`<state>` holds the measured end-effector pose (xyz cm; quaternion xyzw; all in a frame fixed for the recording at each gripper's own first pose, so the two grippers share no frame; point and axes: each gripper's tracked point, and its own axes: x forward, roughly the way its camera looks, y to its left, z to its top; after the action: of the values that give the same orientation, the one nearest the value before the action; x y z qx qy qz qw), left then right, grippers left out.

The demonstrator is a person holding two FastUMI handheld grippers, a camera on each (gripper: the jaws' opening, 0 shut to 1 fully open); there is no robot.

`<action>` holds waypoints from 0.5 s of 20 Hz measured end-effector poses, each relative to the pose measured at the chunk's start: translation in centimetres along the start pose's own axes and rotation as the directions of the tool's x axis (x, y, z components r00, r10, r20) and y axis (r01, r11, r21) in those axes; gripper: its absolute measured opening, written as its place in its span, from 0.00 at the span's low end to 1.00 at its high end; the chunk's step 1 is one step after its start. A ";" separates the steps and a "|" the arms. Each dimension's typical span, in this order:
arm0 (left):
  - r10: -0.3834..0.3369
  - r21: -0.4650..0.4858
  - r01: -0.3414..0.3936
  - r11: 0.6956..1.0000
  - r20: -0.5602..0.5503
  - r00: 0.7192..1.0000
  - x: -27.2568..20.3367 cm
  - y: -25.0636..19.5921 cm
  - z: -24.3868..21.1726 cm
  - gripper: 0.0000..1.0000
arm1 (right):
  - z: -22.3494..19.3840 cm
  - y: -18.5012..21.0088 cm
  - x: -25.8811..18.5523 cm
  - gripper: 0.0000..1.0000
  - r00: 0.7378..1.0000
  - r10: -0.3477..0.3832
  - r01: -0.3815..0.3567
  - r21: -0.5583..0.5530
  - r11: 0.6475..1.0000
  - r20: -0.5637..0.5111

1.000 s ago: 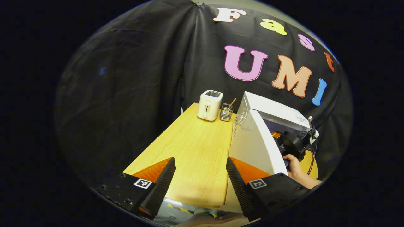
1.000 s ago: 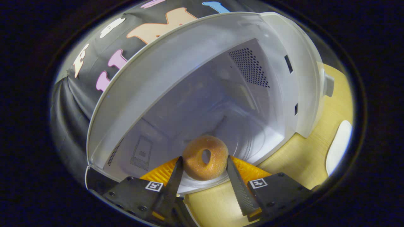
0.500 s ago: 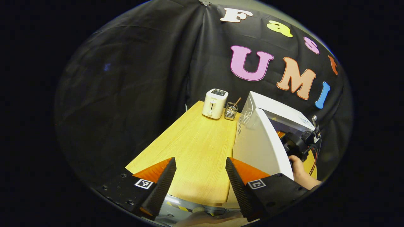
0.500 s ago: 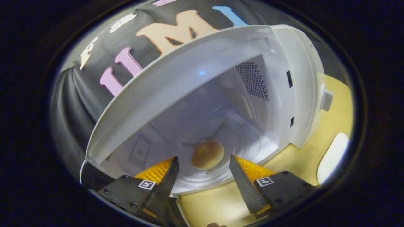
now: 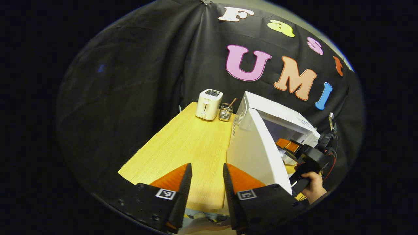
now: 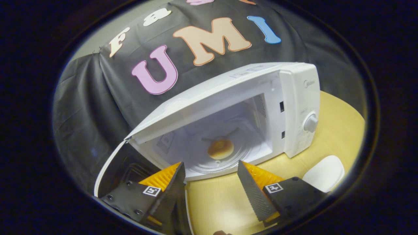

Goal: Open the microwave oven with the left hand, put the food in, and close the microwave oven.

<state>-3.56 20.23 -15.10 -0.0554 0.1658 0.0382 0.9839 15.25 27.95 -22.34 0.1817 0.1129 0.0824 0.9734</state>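
food: doughnut is lying on the turntable inside the microwave, apart from both grippers.
right gripper: I'm holding it empty, fingers spread wide, just outside the cavity.
left gripper: I'm keeping it empty, gap narrow, at the table's near edge.
door: it's standing open, edge-on, just right of the left gripper, the nearer one for closing.

One white microwave oven stands open on one wooden bench, with a single doughnut lying on the one glass turntable inside. At the bench's far end sit one white toaster and one wire holder with a single stick in it; one white plate lies by the oven. Two sets of tongs are counted, and one hand.
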 end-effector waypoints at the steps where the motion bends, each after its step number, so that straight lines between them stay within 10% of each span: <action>1: 0.002 0.014 -0.002 1.000 -0.001 1.000 0.0 -0.1 -0.2 0.46 | 0.6 0.2 -0.9 0.99 1.000 0.007 -0.007 -0.007 1.000 0.009; 5: 0.013 0.048 -0.011 0.999 -0.036 0.999 -0.3 -0.6 -1.3 0.02 | 3.1 1.1 -4.8 0.99 0.998 0.038 -0.034 -0.079 0.996 0.056; 10: -0.019 0.057 0.022 0.998 -0.044 0.999 -0.6 -2.2 -2.0 0.01 | 5.3 -0.2 -7.7 0.91 0.996 0.030 -0.022 -0.088 0.996 0.082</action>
<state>-4.60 17.77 -16.55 -0.0294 0.1875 0.0221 0.9816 9.22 24.47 -16.10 0.1439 0.0659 0.0921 0.9831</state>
